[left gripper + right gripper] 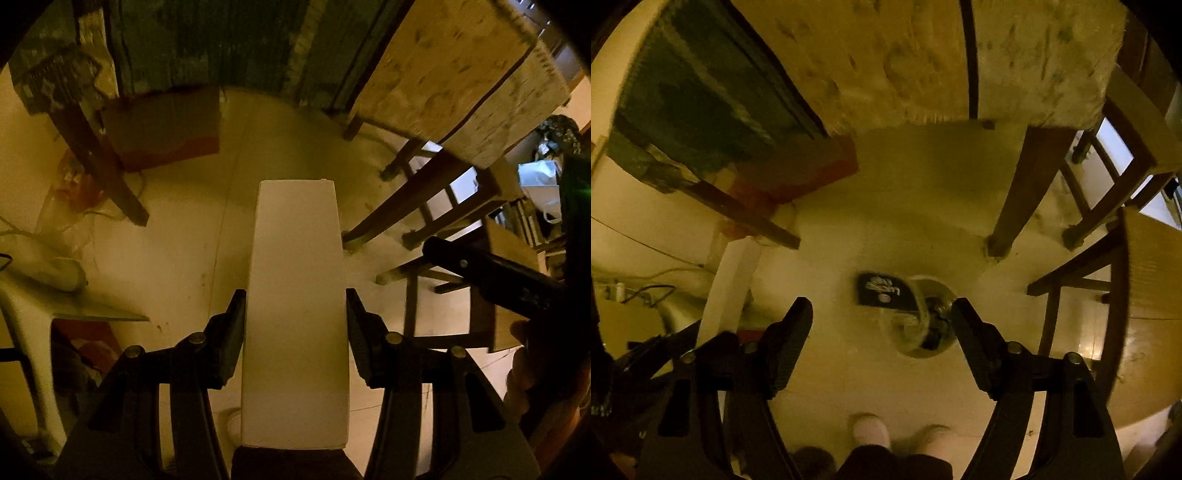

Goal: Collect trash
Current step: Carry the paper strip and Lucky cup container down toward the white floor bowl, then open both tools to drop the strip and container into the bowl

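My left gripper (295, 310) is shut on a long white box (295, 295), held above the pale floor; the box also shows at the left of the right wrist view (729, 280). My right gripper (882, 314) is open and empty above the floor. Below it lie a clear plastic cup (919, 321) on its side and a black packet with white print (882, 291) touching it. The cup sits just inside the right fingertip (964, 317). The right gripper's black body (491, 273) shows at the right of the left wrist view.
A wooden table (923, 55) stands ahead with dark legs (1019, 206). A wooden chair (1145, 277) is at the right. A brown and red cardboard box (166, 129) leans by the wall. A white plastic stool (33, 306) is at the left. My feet (868, 432) are below.
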{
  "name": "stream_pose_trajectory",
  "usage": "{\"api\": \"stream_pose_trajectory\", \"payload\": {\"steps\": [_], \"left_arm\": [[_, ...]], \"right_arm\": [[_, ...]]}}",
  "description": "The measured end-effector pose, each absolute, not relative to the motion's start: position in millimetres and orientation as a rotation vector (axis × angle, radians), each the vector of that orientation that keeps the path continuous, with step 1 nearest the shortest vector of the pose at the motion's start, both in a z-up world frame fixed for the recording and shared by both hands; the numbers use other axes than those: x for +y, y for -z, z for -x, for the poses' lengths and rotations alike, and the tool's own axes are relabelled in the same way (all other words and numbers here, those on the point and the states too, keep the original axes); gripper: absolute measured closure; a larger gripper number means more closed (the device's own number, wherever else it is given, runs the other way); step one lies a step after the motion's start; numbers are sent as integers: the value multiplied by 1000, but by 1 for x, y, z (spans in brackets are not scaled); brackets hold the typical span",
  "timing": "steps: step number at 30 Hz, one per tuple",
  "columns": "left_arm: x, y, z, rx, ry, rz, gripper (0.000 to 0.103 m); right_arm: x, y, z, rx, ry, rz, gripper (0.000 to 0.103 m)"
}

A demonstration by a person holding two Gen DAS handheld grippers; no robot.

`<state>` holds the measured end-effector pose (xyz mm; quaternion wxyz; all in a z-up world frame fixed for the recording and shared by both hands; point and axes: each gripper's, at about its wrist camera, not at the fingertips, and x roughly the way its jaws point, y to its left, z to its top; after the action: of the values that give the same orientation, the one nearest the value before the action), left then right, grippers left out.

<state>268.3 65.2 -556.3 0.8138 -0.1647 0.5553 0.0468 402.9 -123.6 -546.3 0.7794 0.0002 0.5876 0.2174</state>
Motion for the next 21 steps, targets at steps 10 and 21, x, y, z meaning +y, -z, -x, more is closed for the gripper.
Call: {"api": "stream_pose_trajectory", "payload": {"steps": [10,21], "left_arm": [[37,617,-297,1327,-5,363,53],[12,658,-326,1432,21,359,42]], "right_arm": [[-148,571,-411,1378,-395,-29,28],[-168,549,-412,1369,-343,-54,28]]}}
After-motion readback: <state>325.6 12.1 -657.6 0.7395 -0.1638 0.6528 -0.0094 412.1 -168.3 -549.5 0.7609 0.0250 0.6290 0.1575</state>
